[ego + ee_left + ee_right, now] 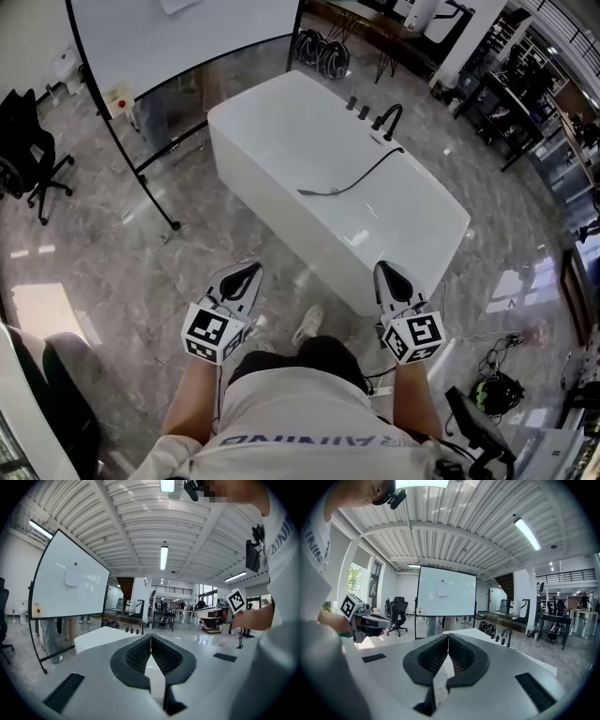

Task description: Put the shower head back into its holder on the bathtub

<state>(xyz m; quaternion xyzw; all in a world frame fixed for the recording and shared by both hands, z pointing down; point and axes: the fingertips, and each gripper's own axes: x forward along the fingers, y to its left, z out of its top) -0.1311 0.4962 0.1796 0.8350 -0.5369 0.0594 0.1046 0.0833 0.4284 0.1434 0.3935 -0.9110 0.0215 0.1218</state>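
Observation:
A white bathtub (272, 131) stands on the marble floor ahead of me. The black shower head (315, 192) lies inside it, and its black hose (370, 172) runs up to the far rim. There a curved black faucet (390, 118) and small black knobs (357, 107) stand. My left gripper (246, 274) and right gripper (388, 273) hover side by side, short of the tub's near wall, both shut and empty. In the left gripper view the jaws (151, 637) meet before the tub's corner (93, 637). In the right gripper view the jaws (448, 635) meet and the faucet (506, 633) shows beyond.
A whiteboard on a black stand (178, 37) stands left of the tub, with a black office chair (26, 150) further left. Coiled black hoses (323, 54) lie behind the tub. Cables and gear (497, 389) clutter the floor at lower right. My shoe (307, 324) is near the tub.

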